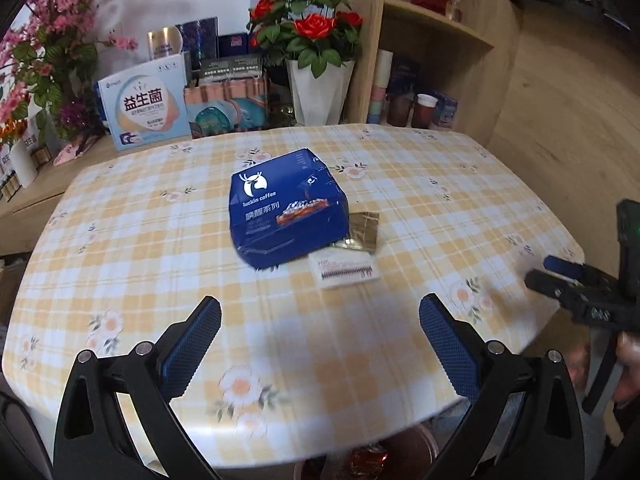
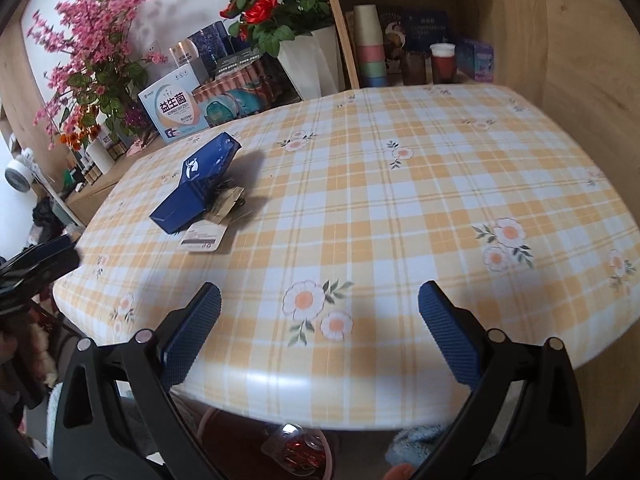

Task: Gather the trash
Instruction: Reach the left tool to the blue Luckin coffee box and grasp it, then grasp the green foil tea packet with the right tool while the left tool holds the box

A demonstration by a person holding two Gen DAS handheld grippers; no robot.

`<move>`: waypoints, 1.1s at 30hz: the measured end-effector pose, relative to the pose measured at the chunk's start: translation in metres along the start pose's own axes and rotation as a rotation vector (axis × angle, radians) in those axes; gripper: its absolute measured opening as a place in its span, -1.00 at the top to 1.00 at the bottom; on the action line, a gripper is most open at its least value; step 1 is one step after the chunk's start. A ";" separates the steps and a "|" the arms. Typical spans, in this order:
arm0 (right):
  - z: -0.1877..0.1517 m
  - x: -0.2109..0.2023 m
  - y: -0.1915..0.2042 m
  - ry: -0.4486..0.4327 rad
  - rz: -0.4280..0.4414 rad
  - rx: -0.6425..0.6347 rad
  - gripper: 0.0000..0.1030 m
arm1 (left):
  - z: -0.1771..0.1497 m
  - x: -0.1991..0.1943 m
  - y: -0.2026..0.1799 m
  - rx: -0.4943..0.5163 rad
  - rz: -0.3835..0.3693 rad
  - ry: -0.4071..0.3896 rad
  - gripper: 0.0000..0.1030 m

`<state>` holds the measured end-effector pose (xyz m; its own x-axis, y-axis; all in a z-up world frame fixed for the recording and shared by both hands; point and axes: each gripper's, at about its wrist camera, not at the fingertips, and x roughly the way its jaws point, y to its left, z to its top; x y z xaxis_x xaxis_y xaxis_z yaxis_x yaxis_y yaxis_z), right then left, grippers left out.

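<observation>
On the yellow-checked floral tablecloth, a crumpled blue cardboard coffee box lies mid-table, a gold foil wrapper and a white card beside it. The left gripper and right gripper hover agape and empty; collection seems unstarted, so next comes reaching the box.

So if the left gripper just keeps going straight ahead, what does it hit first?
Probably the white packet, with the blue coffee box just behind it. The left gripper is open; depth is hard to judge.

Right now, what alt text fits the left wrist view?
A blue coffee box lies mid-table beside a gold wrapper and a white packet on a checked tablecloth; the open left claw hovers near, holding nothing.
</observation>
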<state>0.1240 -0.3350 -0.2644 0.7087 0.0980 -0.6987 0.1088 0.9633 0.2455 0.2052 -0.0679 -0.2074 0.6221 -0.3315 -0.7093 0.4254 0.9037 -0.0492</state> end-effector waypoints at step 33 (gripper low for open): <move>0.034 0.078 -0.030 0.092 0.002 0.006 -0.89 | 0.137 0.158 0.035 -0.130 0.105 0.264 0.44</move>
<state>0.1995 -0.3648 -0.3030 0.6422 0.1223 -0.7567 0.1122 0.9616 0.2506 0.4081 -0.1258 -0.2251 0.4586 -0.1677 -0.8727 0.2694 0.9620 -0.0433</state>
